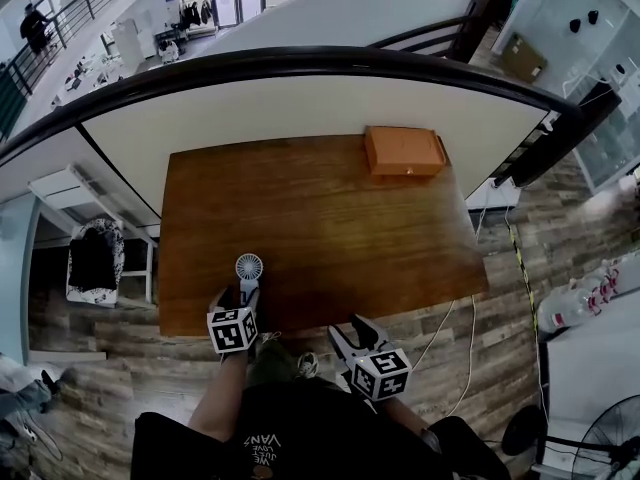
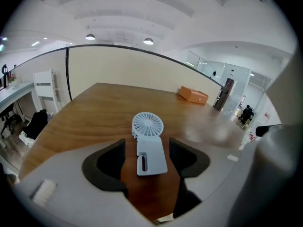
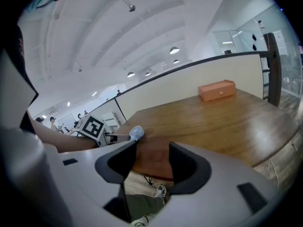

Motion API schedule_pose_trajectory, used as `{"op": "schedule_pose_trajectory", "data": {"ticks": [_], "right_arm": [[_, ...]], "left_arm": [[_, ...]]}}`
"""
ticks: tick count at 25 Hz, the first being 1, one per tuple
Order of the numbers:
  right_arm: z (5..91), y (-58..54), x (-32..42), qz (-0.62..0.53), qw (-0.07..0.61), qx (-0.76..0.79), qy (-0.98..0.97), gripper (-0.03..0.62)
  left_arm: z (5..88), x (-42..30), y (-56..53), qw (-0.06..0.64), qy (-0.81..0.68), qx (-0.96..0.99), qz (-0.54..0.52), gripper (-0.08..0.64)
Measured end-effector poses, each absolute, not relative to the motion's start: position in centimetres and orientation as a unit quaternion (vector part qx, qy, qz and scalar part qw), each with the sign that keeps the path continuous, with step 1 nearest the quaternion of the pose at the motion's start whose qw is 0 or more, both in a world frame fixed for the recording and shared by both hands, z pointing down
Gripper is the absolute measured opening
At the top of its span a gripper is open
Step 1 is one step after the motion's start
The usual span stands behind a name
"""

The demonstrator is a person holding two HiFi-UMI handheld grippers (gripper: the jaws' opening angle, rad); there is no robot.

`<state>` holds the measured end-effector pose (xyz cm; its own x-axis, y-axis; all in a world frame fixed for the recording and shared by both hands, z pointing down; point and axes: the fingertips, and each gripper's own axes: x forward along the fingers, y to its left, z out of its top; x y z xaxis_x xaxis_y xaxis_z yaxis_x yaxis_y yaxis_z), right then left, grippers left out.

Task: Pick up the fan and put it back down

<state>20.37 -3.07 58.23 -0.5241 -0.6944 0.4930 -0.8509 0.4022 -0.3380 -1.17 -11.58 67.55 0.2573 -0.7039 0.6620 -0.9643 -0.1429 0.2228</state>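
Observation:
A small pale blue hand fan (image 1: 248,268) lies flat on the wooden table (image 1: 330,218) near its front left edge, head pointing away from me. In the left gripper view the fan (image 2: 149,143) has its handle between the jaws of my left gripper (image 2: 147,157), which is open, and a strip of wood shows beside the handle. In the head view the left gripper (image 1: 240,296) sits just behind the fan. My right gripper (image 1: 352,333) hovers at the table's front edge, open and empty (image 3: 152,162). The fan (image 3: 136,133) shows to its left.
An orange box (image 1: 404,152) sits at the far right of the table, and shows as the box (image 2: 193,95) in the left gripper view. A curved dark railing (image 1: 300,63) runs behind the table. Cables hang off the right edge to the plank floor.

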Motion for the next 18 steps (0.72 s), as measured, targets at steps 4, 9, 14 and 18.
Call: {"op": "schedule_pose_trajectory", "data": {"ticks": [4, 9, 14, 18], "right_arm": [[57.8, -3.2, 20.3, 0.272, 0.138, 0.470, -0.828, 0.193], [56.1, -3.2, 20.0, 0.257, 0.124, 0.491, -0.823, 0.193], [54.6, -2.4, 19.1, 0.249, 0.109, 0.525, -0.806, 0.193], [53.8, -1.3, 17.1, 0.249, 0.093, 0.547, -0.794, 0.193]], "left_arm": [[65.1, -1.7, -11.2, 0.281, -0.572, 0.746, 0.191, 0.278], [61.5, -2.3, -11.3, 0.254, -0.562, 0.773, 0.151, 0.278], [58.1, -2.3, -10.3, 0.229, -0.520, 0.813, 0.126, 0.276], [56.1, -3.4, -8.1, 0.209, -0.481, 0.842, 0.125, 0.276]]}}
